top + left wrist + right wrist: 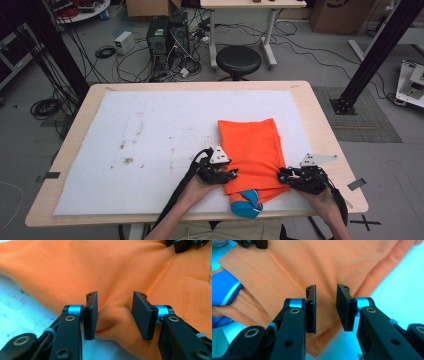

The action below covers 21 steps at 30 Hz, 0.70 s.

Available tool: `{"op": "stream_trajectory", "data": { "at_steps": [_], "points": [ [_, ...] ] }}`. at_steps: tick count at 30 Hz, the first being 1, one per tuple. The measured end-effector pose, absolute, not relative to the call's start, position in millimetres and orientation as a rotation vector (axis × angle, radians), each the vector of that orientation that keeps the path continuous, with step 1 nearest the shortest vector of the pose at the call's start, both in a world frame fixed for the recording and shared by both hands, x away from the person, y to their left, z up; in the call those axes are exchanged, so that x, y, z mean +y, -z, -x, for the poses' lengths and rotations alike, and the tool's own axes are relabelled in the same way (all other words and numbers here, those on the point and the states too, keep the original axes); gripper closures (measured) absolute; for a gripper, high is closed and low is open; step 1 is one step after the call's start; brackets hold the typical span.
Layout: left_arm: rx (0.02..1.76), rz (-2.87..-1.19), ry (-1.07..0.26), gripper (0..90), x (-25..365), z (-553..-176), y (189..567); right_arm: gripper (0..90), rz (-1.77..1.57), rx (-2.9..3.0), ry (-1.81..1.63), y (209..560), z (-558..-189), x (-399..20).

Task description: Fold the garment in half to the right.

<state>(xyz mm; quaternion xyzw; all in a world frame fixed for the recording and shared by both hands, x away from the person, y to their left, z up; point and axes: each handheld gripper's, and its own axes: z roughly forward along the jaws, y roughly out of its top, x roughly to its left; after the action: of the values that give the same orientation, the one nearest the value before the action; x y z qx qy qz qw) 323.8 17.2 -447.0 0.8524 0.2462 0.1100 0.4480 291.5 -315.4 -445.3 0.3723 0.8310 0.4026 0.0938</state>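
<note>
Surface (pixel 75 145): a light wooden table top under a white, lightly stained mat; the folded cloth lies on the right half of the mat, near the person's edge.
Left tongs (pixel 231 175): black two-jaw tool held in the person's left hand (pixel 197 187), tips at the left edge of the cloth. In the left gripper view (pixel 114 315) the jaws stand apart, with a raised ridge of orange fabric in the gap between them; the pads do not press on it, so nothing is gripped.
Cloth (pixel 252 147): a folded orange knit garment, roughly rectangular, long side running away from the person. It lies flat between the two tools. The weave and a stitched seam show in the left gripper view (pixel 75 272).
Blue part (pixel 245 205): a bright blue piece with a pale stripe sticks out from under the near edge of the orange garment, between the two hands; it also shows at the left of the right gripper view (pixel 223 291).
Right tongs (pixel 284 177): black two-jaw tool in the person's right hand (pixel 322 200), tips at the right edge of the cloth. In the right gripper view (pixel 326 307) the jaws are parted, the layered edge of the orange fabric (pixel 294 267) lying in the gap; the pads are clear of it, no grip.
</note>
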Motion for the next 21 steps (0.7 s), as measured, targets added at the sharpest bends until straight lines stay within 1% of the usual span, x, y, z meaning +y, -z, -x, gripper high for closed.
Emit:
{"op": "stream_trajectory", "data": {
  "at_steps": [3,4,5,6,9,11,14,16,18,21],
  "points": [
    [0.599,-2.104,-0.274,56.0,17.2,-324.1,444.7,70.0,-1.104,2.458,-1.202,445.9,-290.2,-317.8],
    [0.597,-2.094,-0.267,55.3,18.8,-323.7,442.6,67.4,-1.101,2.456,-1.197,445.0,-289.6,-316.9],
    [0.602,-2.078,-0.263,54.0,20.5,-322.0,439.6,61.8,-1.103,2.455,-1.200,443.9,-289.3,-316.5],
    [0.598,-2.071,-0.266,52.7,21.9,-320.8,437.0,58.3,-1.117,2.446,-1.198,442.2,-288.8,-316.9],
    [0.586,-2.054,-0.271,48.1,27.4,-313.4,427.3,55.2,-1.135,2.390,-1.215,437.6,-285.2,-319.4],
    [0.569,-2.065,-0.290,47.5,32.5,-307.9,422.2,52.8,-1.117,2.377,-1.246,434.6,-281.9,-320.0],
    [0.571,-2.044,-0.319,44.4,46.1,-304.6,416.0,44.2,-1.105,2.336,-1.255,430.1,-278.2,-320.0],
    [0.593,-2.037,-0.332,39.6,57.3,-305.3,412.2,34.3,-1.101,2.284,-1.263,428.8,-277.9,-320.6],
    [0.615,-2.014,-0.361,38.9,70.3,-306.4,409.3,27.3,-1.104,2.247,-1.270,428.0,-278.2,-321.3],
    [0.671,-1.971,-0.391,35.8,91.9,-310.1,406.8,26.0,-1.101,2.200,-1.277,427.3,-277.6,-321.6]
  ]
}}
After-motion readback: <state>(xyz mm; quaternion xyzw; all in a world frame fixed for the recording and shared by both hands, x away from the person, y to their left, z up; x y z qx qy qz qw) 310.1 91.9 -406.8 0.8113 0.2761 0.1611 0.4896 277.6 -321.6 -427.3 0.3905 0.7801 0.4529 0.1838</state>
